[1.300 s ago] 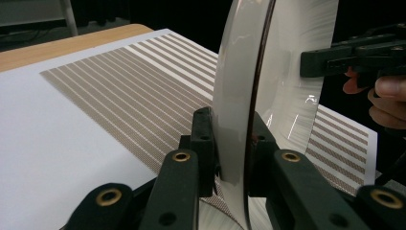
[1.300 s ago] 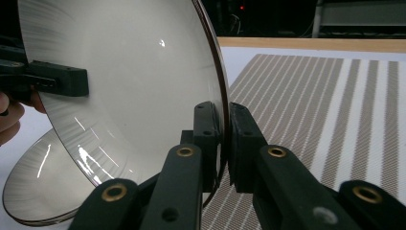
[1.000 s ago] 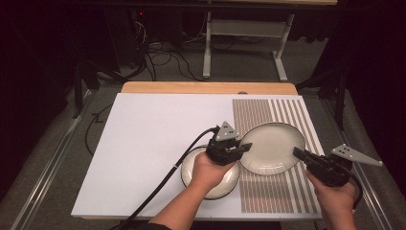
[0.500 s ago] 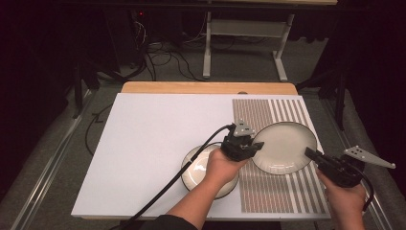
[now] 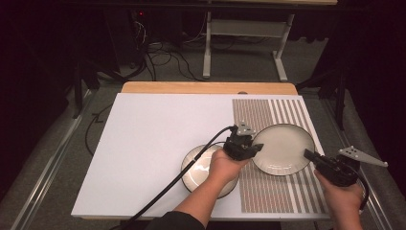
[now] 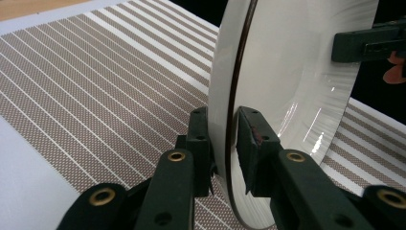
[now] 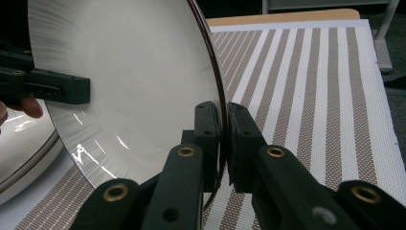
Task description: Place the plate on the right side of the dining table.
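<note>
A cream plate with a dark rim (image 5: pixel 282 147) hangs just above the striped mat (image 5: pixel 261 115), held from two sides. My left gripper (image 5: pixel 252 147) is shut on its left rim, and in the left gripper view the pads (image 6: pixel 201 139) pinch the plate (image 6: pixel 287 72) edge. My right gripper (image 5: pixel 310 155) is shut on the right rim, where its jaws squeeze the plate (image 7: pixel 134 72). A second cream plate (image 5: pixel 197 167) lies on the white table under my left forearm, also seen as the plate (image 7: pixel 19 153) at the lower left.
The white table top (image 5: pixel 153 134) stretches out to the left. A wooden board (image 5: pixel 206 87) runs along its far edge. Cables and a desk frame (image 5: pixel 244 33) stand on the floor beyond. The left gripper's cable (image 5: pixel 182 177) trails across the table.
Both hands have carried the held plate to the right and a little lower over the striped mat. The plate on the table has stayed in place.
</note>
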`<state>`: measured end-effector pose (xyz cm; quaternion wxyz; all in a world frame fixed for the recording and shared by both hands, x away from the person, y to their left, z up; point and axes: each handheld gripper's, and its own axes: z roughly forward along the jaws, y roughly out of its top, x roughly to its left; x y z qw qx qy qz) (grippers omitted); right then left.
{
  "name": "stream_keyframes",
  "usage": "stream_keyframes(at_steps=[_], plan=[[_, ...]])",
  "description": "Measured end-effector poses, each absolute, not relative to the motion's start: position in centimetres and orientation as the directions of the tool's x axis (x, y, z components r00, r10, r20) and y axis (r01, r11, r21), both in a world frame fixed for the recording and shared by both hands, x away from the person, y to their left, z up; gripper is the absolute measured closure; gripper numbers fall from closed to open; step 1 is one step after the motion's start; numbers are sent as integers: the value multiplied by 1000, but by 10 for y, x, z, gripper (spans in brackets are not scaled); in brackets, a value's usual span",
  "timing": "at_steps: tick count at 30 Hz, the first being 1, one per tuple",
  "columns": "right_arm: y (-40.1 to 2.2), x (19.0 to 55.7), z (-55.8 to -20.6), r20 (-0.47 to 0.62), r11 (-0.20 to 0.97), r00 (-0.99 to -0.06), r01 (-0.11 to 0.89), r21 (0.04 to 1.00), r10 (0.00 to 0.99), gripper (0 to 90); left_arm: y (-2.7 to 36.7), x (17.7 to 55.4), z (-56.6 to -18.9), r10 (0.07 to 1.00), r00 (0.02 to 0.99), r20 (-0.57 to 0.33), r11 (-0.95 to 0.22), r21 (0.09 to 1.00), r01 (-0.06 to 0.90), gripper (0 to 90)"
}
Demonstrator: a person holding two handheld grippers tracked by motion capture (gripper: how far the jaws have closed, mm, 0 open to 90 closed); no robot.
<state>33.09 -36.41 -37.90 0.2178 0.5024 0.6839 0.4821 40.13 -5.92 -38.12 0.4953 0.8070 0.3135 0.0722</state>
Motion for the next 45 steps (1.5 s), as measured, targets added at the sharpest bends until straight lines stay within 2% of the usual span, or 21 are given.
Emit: stream_keyframes(at_steps=[24, 38, 45], plan=[[-361, 332, -387, 140, 73, -390, 484, 872, 910, 870, -63, 406, -394, 618, 767, -176, -339, 820, 462, 760], [-363, 333, -389, 156, 56, -383, 489, 871, 910, 872, -64, 407, -393, 637, 757, -148, -341, 826, 449, 776], [-361, 334, -389, 146, 61, -376, 486, 872, 915, 869, -57, 402, -388, 645, 754, -125, -316, 855, 411, 643]])
